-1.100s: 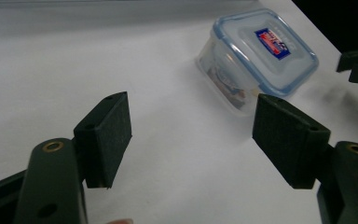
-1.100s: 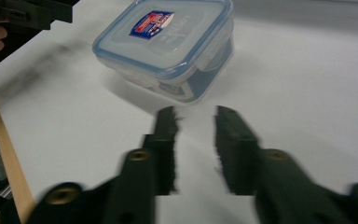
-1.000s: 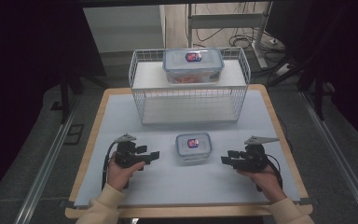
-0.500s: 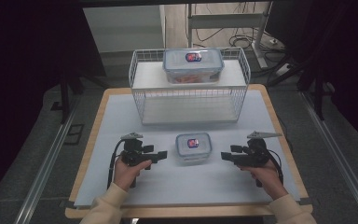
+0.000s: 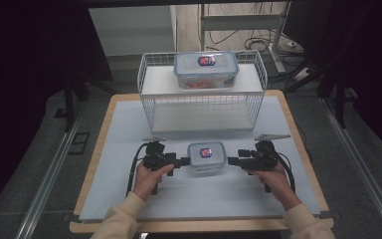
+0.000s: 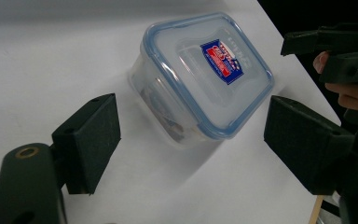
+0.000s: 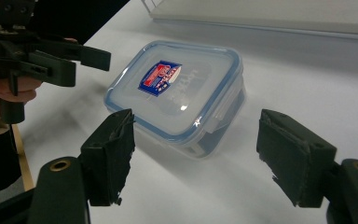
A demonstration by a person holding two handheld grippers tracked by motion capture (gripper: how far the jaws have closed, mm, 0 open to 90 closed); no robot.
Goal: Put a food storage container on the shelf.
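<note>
Both grippers nearer the small container (image 5: 206, 156) than before, jaws apart, just opening; contents blurred behind its clouded wall

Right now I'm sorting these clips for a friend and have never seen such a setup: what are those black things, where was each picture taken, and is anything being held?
A person sits at a table holding a hand tool with two black jaws in each hand: the left gripper and the right gripper. One picture looks down from above; the other two come from small cameras riding on each gripper, looking along its jaws. Between the grippers lies a small lidded container with a blue rim. Behind it stands a white wire rack with a larger container on top. Both grippers' jaws have just been opening and stand apart on either side of the small container, so nothing is held.
</note>
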